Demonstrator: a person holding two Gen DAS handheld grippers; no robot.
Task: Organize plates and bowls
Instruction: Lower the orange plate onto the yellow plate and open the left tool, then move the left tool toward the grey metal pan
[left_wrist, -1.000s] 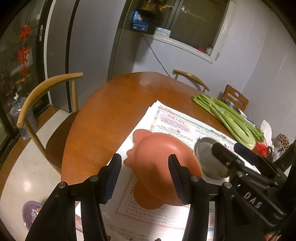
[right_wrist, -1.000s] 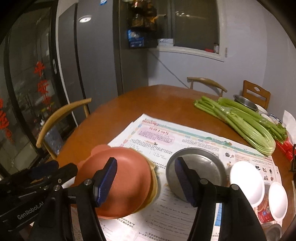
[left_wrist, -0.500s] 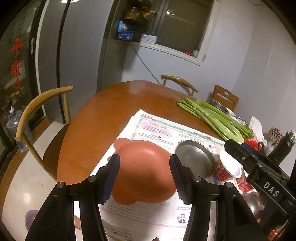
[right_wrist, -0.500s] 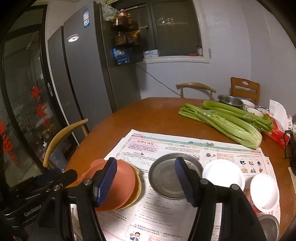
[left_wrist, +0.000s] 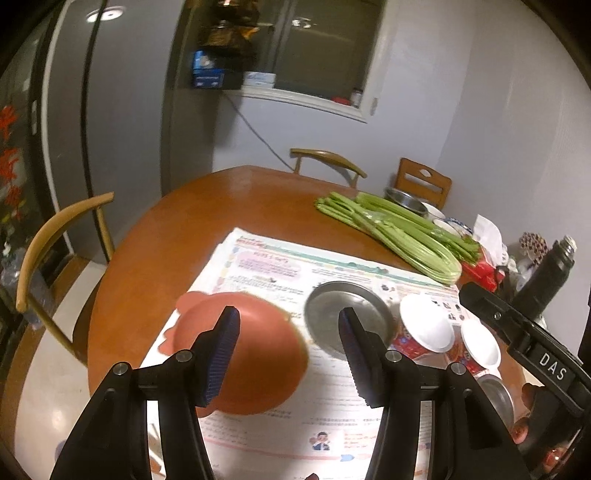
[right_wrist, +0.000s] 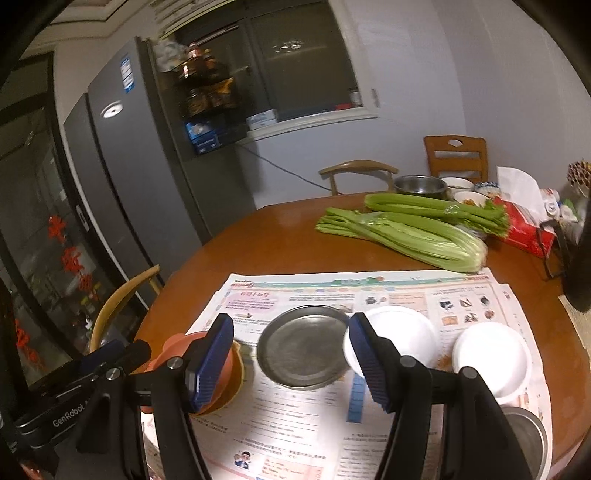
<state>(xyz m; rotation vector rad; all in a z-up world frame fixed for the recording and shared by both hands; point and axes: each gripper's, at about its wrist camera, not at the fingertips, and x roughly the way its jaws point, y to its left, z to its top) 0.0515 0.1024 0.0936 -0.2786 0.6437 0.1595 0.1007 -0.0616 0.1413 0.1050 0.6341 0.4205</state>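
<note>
Both grippers hang above the round wooden table (right_wrist: 280, 236) with nothing in them: the left gripper (left_wrist: 288, 347) has its jaws apart over empty air, and the right gripper (right_wrist: 291, 363) also stands open. On the newspaper (right_wrist: 399, 295) the orange bowl (left_wrist: 255, 354) lies upside down on a yellow-rimmed one, at 9 o'clock from the metal plate (right_wrist: 301, 349), and two white bowls (right_wrist: 399, 336) sit at 3 o'clock from that plate, the nearer one just beside its rim. Celery (right_wrist: 402, 229) lies at 12 o'clock, well apart from the dishes
</note>
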